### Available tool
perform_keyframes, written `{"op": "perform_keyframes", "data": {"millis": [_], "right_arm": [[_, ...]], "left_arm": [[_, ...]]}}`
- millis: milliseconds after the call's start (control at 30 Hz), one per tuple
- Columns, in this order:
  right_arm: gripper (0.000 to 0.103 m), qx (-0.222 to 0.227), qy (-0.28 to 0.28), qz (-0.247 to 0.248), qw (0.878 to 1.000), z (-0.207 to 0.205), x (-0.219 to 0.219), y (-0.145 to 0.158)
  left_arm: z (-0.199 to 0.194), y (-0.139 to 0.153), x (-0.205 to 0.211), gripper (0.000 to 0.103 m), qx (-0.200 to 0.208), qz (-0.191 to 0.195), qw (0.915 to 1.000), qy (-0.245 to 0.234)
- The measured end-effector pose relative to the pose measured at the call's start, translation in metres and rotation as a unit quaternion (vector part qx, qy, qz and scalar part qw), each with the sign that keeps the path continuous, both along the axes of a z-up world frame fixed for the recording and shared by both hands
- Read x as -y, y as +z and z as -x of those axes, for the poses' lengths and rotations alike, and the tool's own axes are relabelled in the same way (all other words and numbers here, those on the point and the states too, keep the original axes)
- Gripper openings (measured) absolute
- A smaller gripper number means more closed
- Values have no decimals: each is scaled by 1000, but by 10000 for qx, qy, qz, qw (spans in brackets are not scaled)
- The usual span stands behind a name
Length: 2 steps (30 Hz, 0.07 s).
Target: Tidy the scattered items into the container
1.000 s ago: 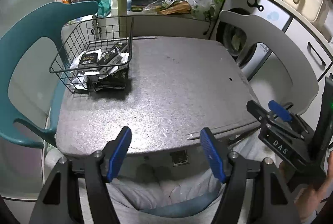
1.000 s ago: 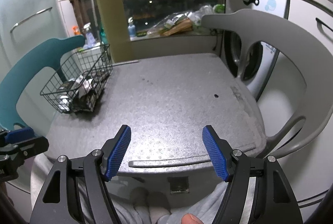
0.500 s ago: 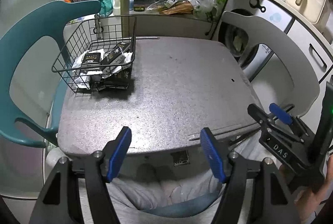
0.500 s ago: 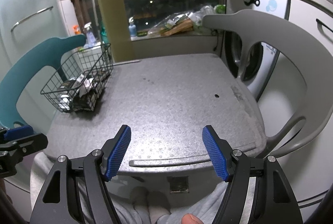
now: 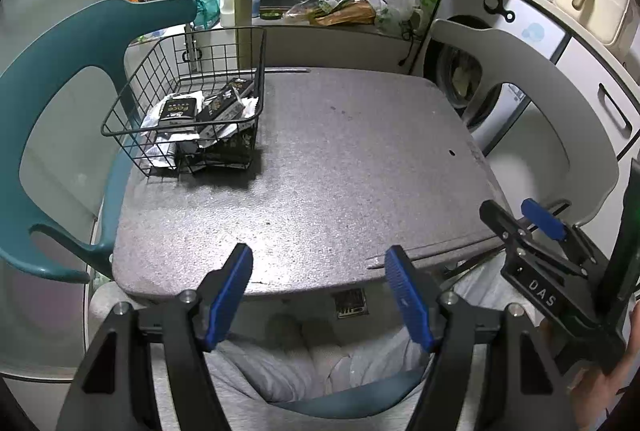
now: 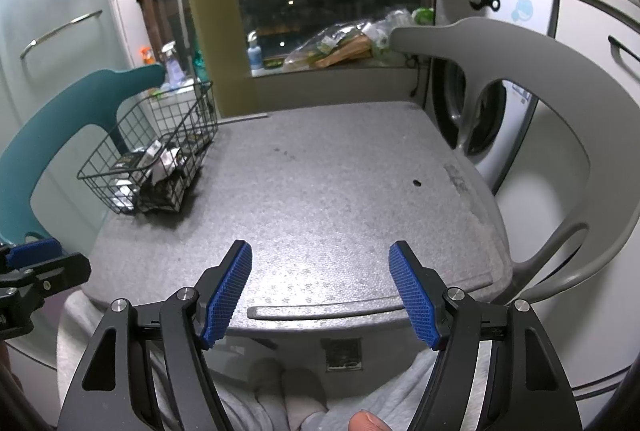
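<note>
Your left gripper point(image 5: 319, 289) and right gripper point(image 6: 320, 287) both gape wide, holding nothing (over the table's point(image 5: 340, 167) near edge). Packets point(image 5: 179, 109) sit in the basket point(image 5: 120, 132).

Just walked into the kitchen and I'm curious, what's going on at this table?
A seated person holds a two-finger gripper in each hand over the near edge of a grey table. The left gripper and the right gripper both have their jaws open with nothing between them. A black wire basket at the table's far left corner already holds a pile of small packets. No loose items show on the rest of the tabletop, so the tidying looks about finished.
</note>
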State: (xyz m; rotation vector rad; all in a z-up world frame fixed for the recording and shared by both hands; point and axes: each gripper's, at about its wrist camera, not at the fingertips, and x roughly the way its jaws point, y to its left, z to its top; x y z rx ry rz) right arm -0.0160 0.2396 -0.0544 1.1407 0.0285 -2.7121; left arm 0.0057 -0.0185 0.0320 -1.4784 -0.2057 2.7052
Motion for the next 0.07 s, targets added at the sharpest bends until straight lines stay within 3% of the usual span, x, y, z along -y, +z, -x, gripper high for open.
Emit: {"op": "perform_keyframes", "data": {"millis": [67], "right_arm": [[71, 8, 1, 7, 10000, 0, 0, 0]], "left_arm": [[0, 0, -2, 73, -22, 120, 9999, 23]]}}
